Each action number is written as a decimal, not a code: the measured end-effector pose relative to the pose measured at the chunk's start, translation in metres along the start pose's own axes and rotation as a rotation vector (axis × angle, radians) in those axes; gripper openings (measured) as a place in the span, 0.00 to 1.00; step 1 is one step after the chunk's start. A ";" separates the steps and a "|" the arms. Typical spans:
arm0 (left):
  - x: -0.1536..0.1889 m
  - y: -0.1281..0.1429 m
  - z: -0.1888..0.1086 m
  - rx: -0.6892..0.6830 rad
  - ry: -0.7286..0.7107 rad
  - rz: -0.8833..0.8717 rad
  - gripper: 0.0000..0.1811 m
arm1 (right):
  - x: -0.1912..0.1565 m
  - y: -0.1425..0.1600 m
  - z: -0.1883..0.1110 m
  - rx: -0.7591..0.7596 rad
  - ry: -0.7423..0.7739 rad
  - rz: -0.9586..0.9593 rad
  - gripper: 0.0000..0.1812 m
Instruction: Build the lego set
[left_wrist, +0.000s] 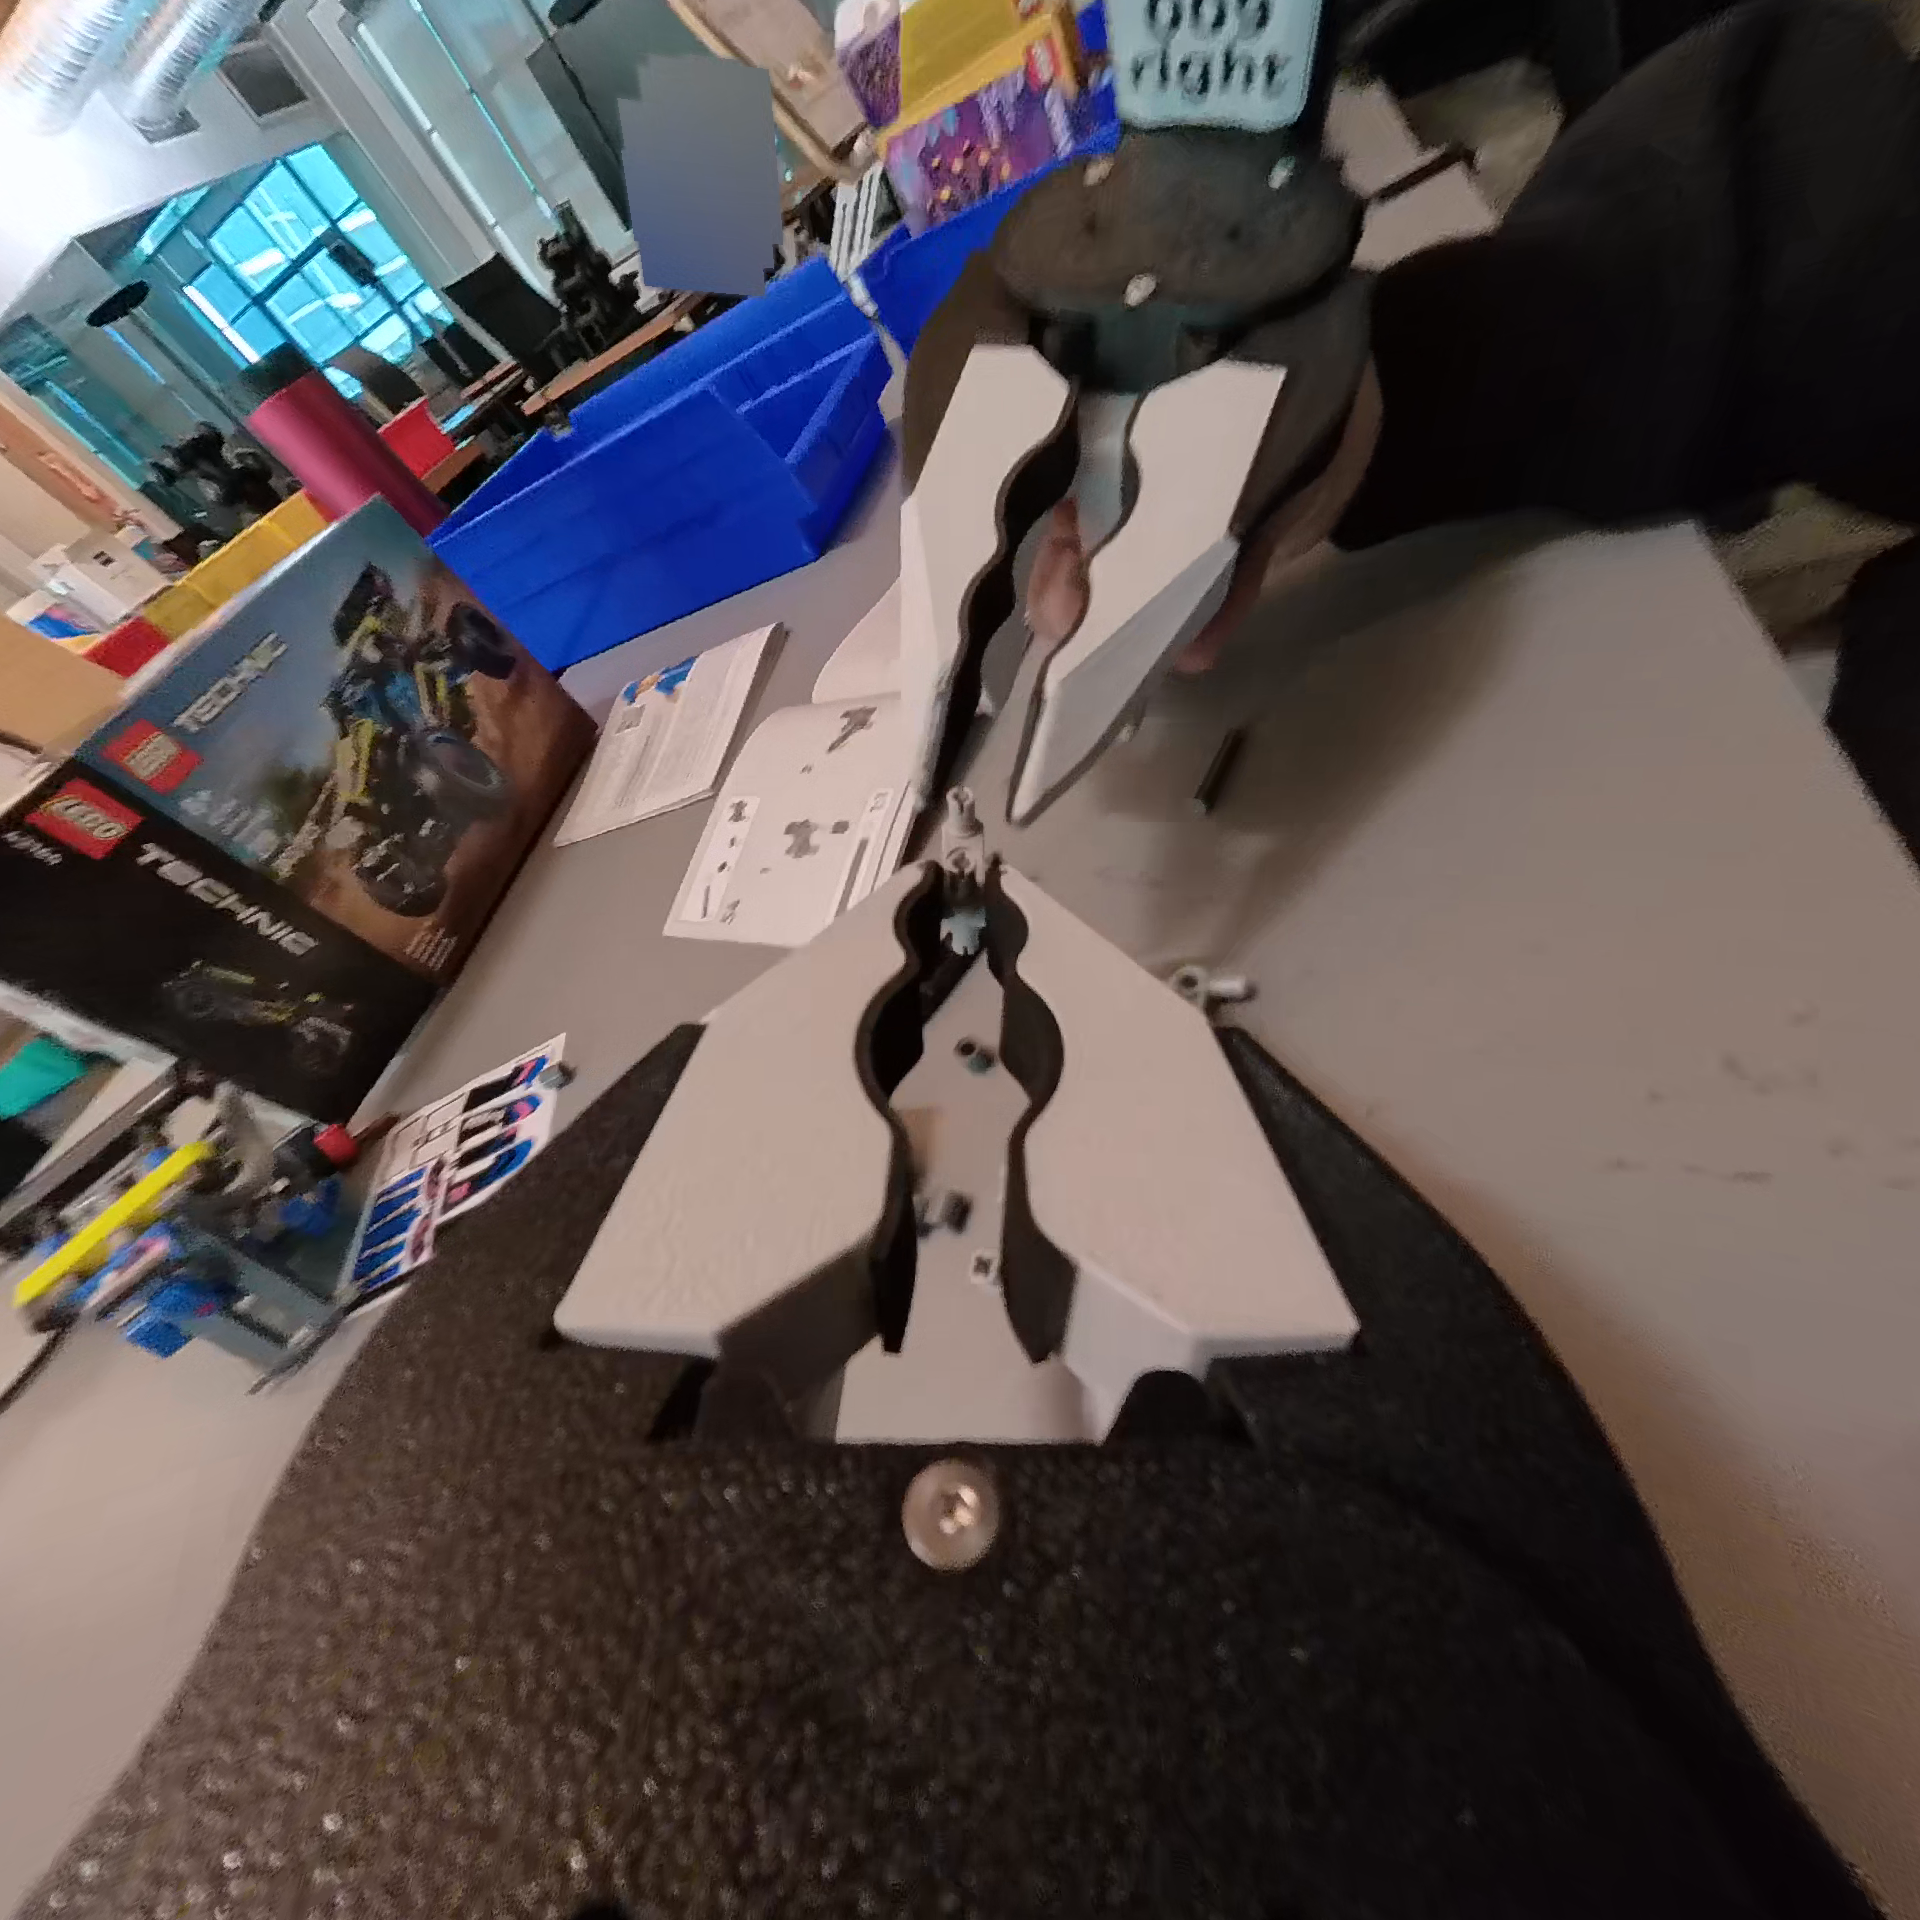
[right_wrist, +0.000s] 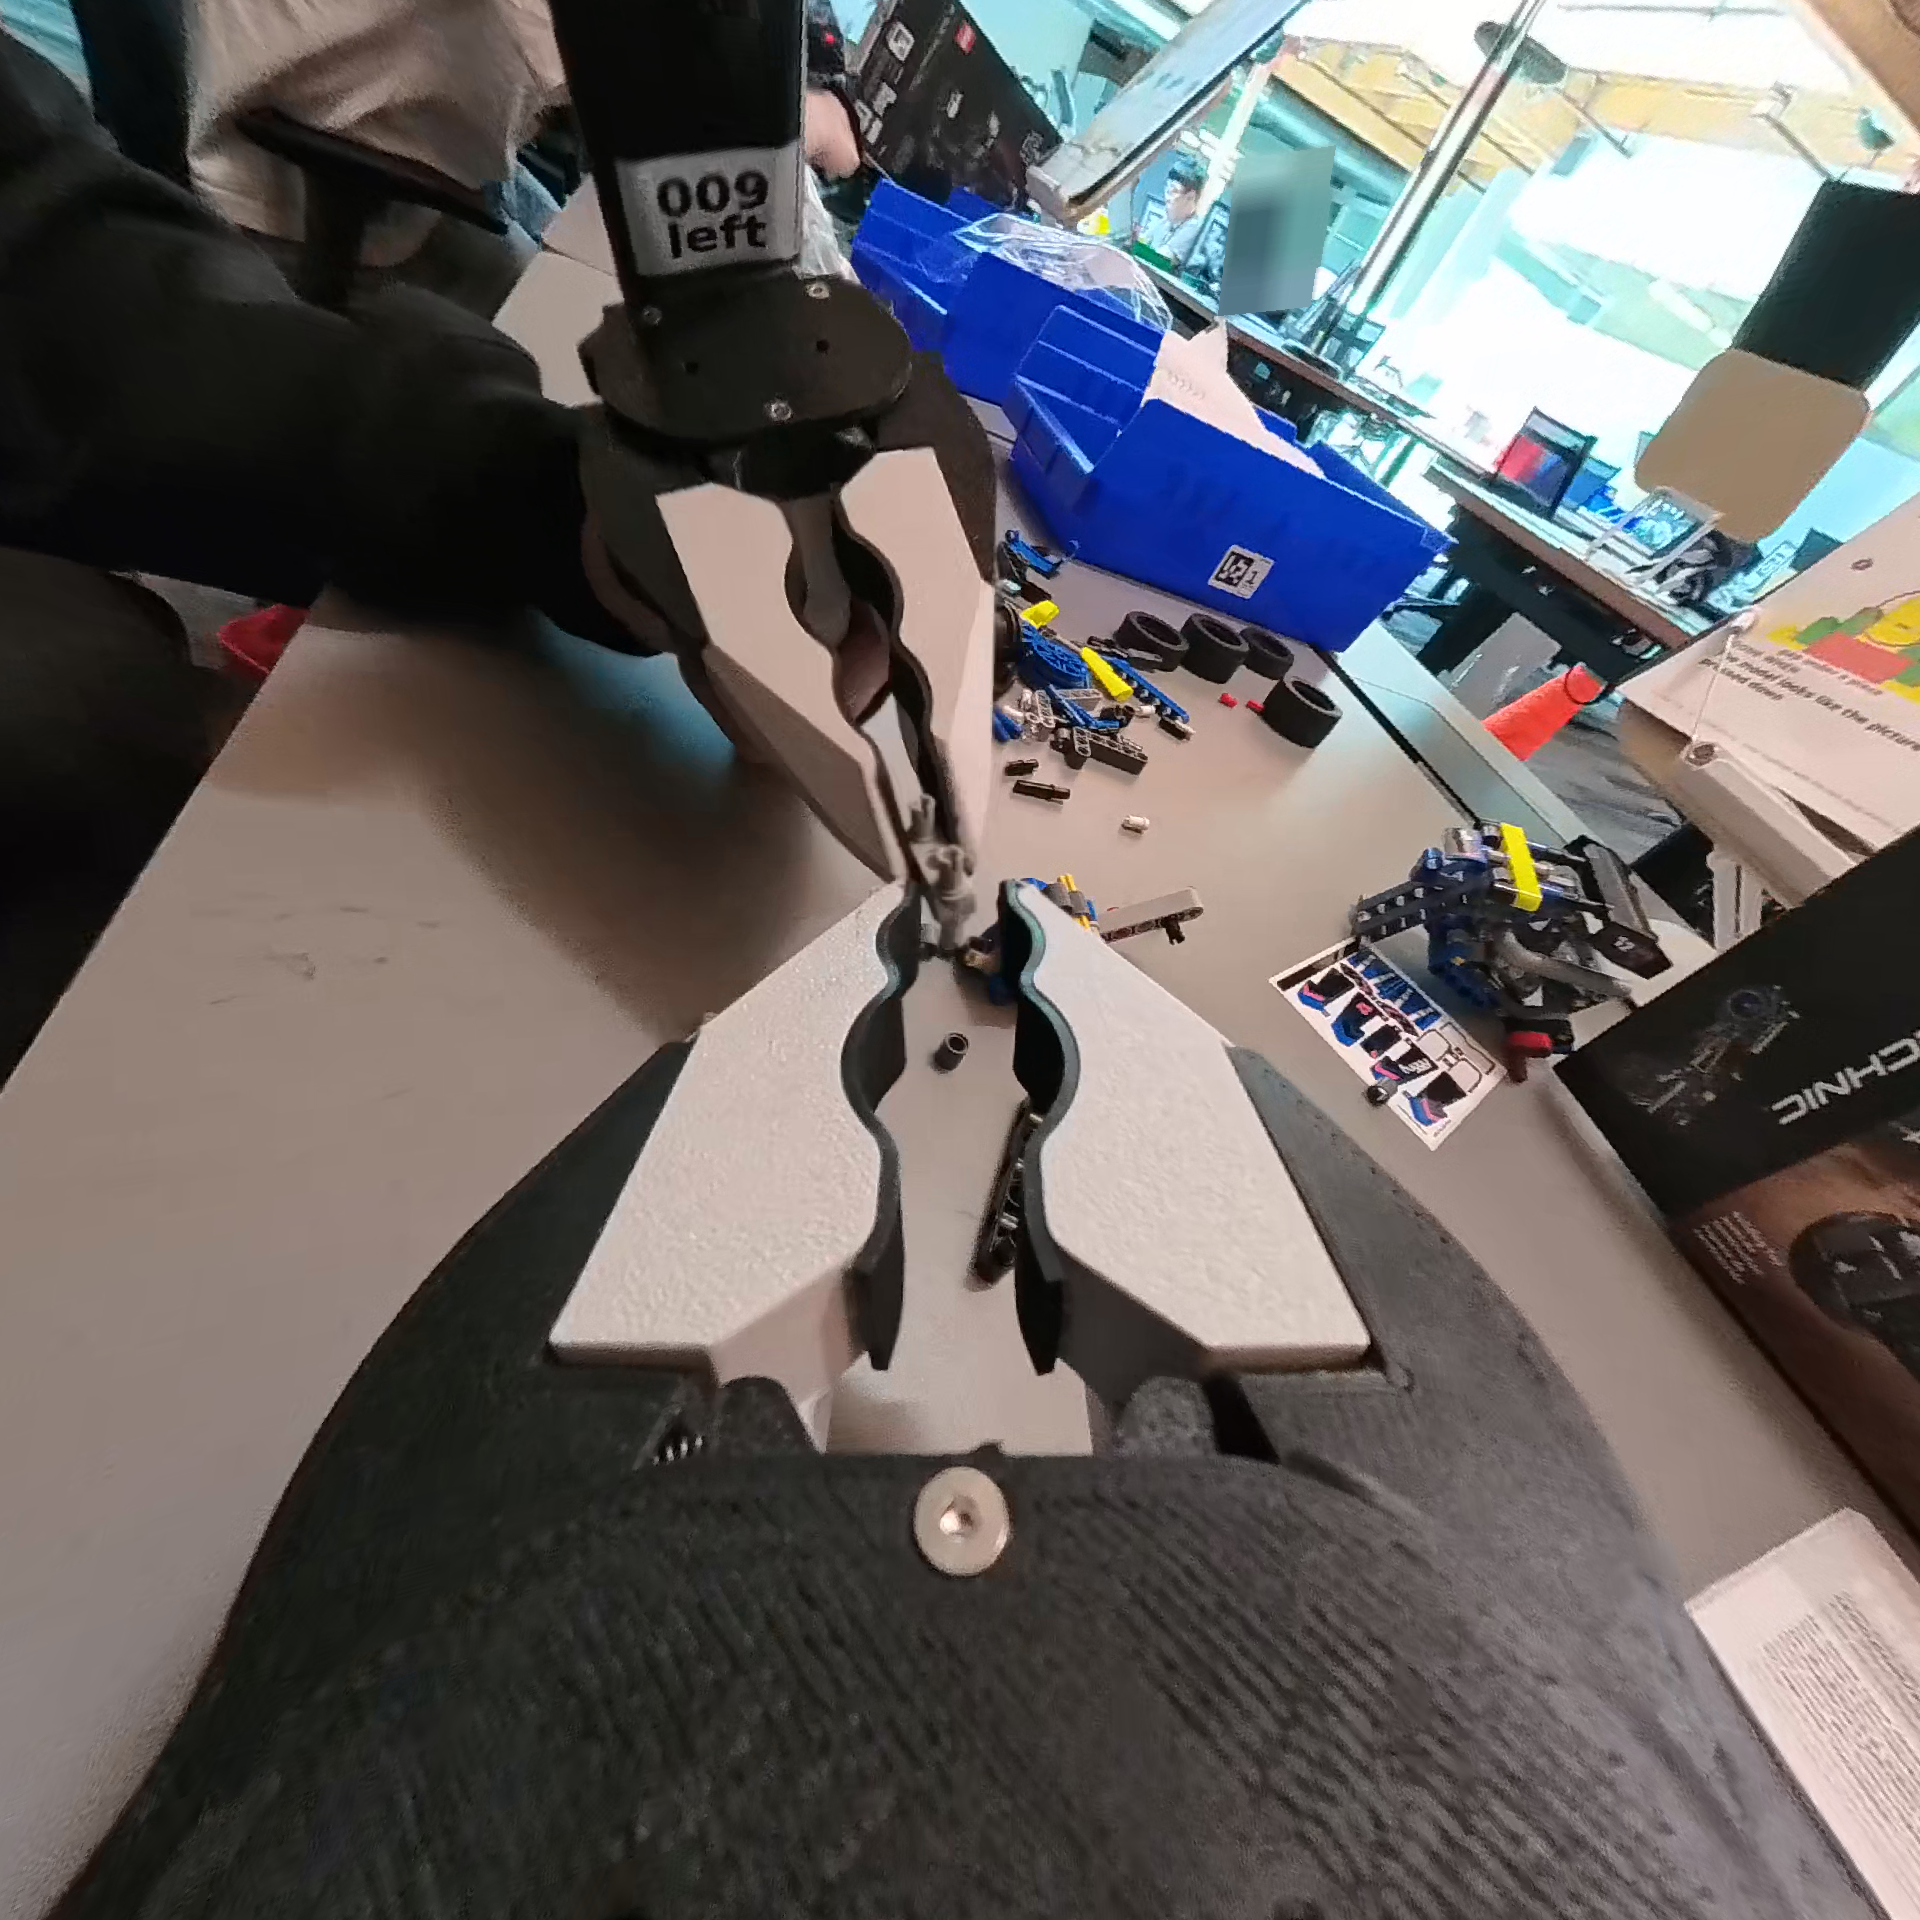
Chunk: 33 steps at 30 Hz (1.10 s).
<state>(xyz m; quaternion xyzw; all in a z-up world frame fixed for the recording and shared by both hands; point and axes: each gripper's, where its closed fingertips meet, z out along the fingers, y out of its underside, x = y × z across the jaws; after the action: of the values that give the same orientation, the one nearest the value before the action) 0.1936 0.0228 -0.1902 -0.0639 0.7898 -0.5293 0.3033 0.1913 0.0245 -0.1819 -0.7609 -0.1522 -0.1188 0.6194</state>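
On the grey table (right_wrist: 1299, 883), the left claw (left_wrist: 961, 904) is pinching a small grey pin assembly (left_wrist: 961, 831); the right claw (right_wrist: 961, 925), slightly parted, is closing around it. The blue-and-yellow partly built vehicle (right_wrist: 1496, 914) is waiting beside 4 unmounted black rubber tyres (right_wrist: 1226, 644).

Printing I can make out stands on the box (left_wrist: 260, 831), a red logo and white lettering on its faces. A pale blue tag (left_wrist: 1210, 57) above the right gripper (left_wrist: 982, 800) and a white label (right_wrist: 712, 218) above the left gripper (right_wrist: 930, 862) each bear a number and a word. The blue bin (right_wrist: 1195, 499) has a coded sticker (right_wrist: 1242, 571), and the sign (right_wrist: 1829, 665) carries lines.
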 end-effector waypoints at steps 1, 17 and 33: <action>0.003 -0.003 0.001 0.006 0.024 -0.016 0.02 | -0.002 0.000 0.000 -0.003 -0.011 -0.002 0.07; 0.006 0.009 0.006 -0.123 0.077 -0.183 0.03 | 0.003 0.002 -0.004 0.000 -0.094 0.127 0.00; -0.004 0.029 0.005 -0.229 0.040 -0.269 0.03 | 0.008 0.019 0.017 -0.129 -0.075 0.096 0.01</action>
<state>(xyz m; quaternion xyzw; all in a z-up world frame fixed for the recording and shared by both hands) 0.2066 0.0331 -0.2154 -0.1926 0.8351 -0.4728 0.2047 0.2057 0.0381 -0.1992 -0.8095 -0.1309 -0.0698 0.5680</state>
